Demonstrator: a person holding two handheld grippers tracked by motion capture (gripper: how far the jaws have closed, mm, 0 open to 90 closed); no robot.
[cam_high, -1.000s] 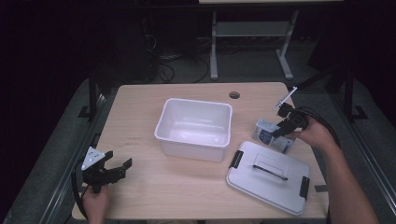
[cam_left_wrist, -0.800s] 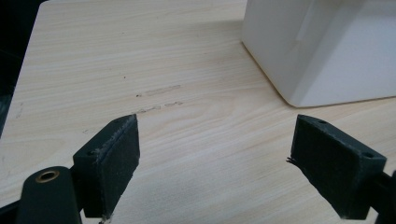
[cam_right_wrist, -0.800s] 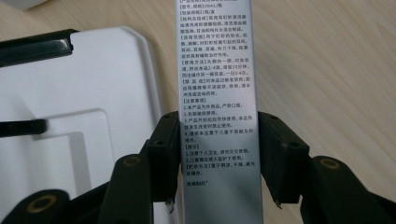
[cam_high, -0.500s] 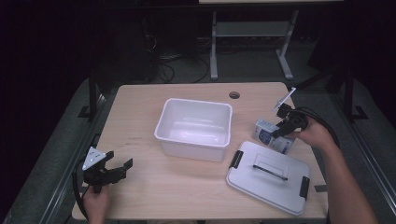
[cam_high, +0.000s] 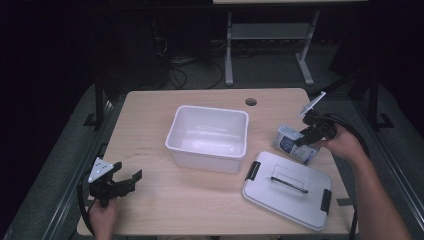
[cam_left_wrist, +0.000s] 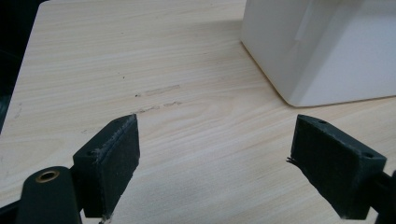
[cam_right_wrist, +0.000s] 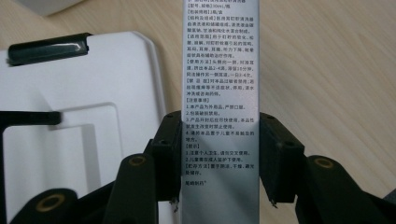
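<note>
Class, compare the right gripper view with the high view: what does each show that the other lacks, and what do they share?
Right gripper view alone: printed text on the box, and black pads against its sides. High view alone: the open white bin, the left tongs and the table's far edge. Shared: the box, the grey lid and the right tongs.

Wooden table (cam_high: 150, 130) bears white bin (cam_high: 209, 137), lid (cam_high: 287, 187), carton (cam_high: 295, 145).
</note>
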